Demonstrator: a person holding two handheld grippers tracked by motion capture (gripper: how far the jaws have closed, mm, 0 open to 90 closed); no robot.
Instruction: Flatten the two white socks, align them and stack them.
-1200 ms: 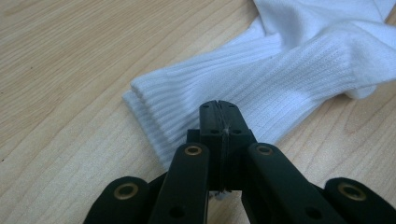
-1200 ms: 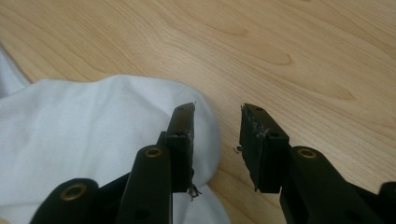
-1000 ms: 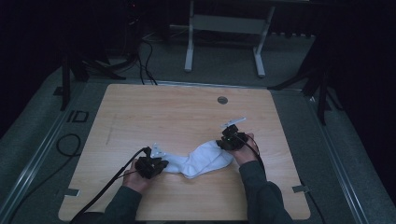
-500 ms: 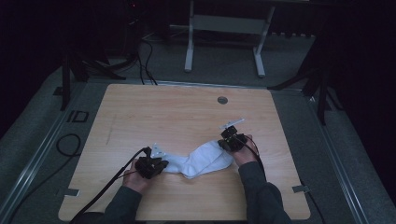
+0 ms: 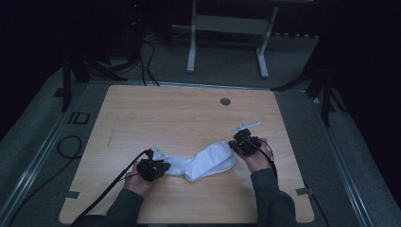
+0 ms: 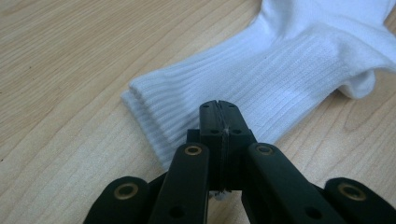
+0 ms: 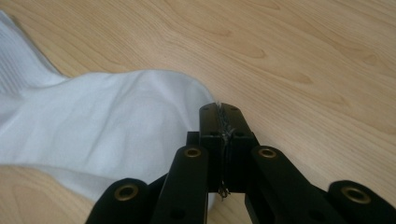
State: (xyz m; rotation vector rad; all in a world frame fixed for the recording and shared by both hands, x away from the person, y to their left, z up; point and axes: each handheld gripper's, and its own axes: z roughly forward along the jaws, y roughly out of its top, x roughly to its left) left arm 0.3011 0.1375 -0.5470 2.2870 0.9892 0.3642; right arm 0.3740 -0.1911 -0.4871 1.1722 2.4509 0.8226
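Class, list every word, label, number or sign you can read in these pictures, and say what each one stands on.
"ID": bold dark characters, as they seem to read, on the grey floor by the table's far left corner.
No readable text on the white sock, the table or the grippers.

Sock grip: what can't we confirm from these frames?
- Left gripper: jaws meet shut at the sock cuff; its own jaws hide whether fabric is pinched.
- Right gripper: jaws shut at the toe end; the pinch is hidden the same way.
- High view: both contacts too small and dim.
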